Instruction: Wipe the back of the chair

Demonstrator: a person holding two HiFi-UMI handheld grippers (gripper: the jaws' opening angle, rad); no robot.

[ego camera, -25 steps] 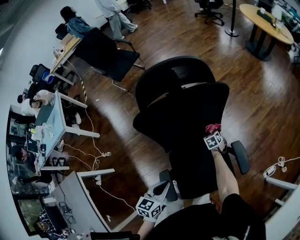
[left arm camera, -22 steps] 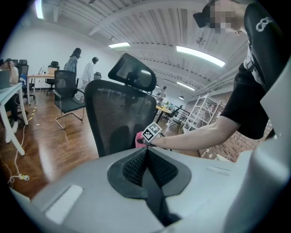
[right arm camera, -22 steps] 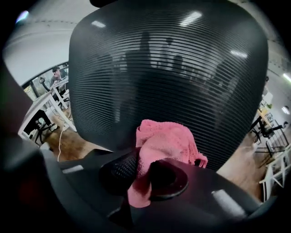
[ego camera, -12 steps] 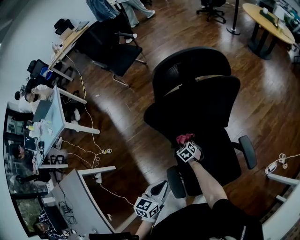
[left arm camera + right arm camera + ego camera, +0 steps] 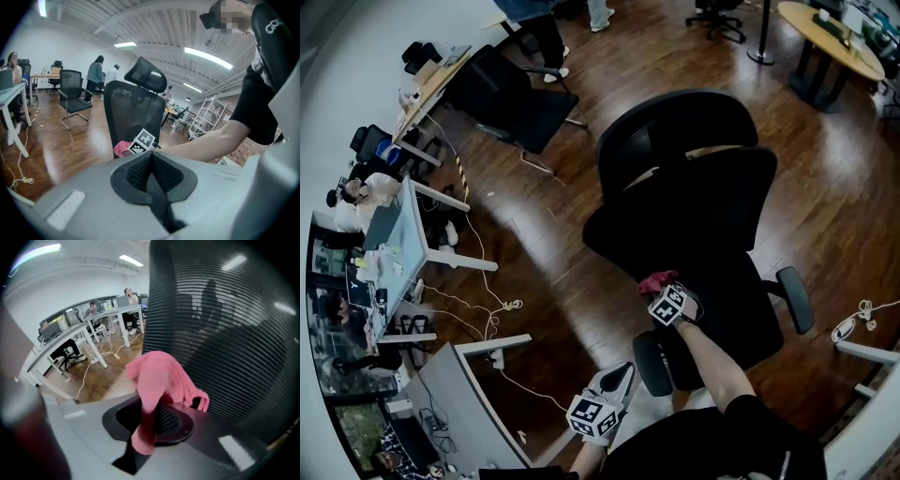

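A dark wooden floor (image 5: pixel 825 216) runs through an open office, with white desks (image 5: pixel 398 246) along the left and a round table (image 5: pixel 831 39) at the upper right of the head view. In the middle stands a black mesh office chair (image 5: pixel 694 202) with a headrest (image 5: pixel 675 141), its back turned toward the person; 1 more black chair (image 5: pixel 520 103) sits well apart, near the desks. The right gripper (image 5: pixel 664 292) reaches low on the chair's back at its left side, its jaws clamped on a pink cloth (image 5: pixel 157 376) that bunches up over them and lies against the mesh. The left gripper (image 5: pixel 617 378) hangs below and to the left, apart from the chair and near the person's body, its 2 jaws pressed together with nothing between them
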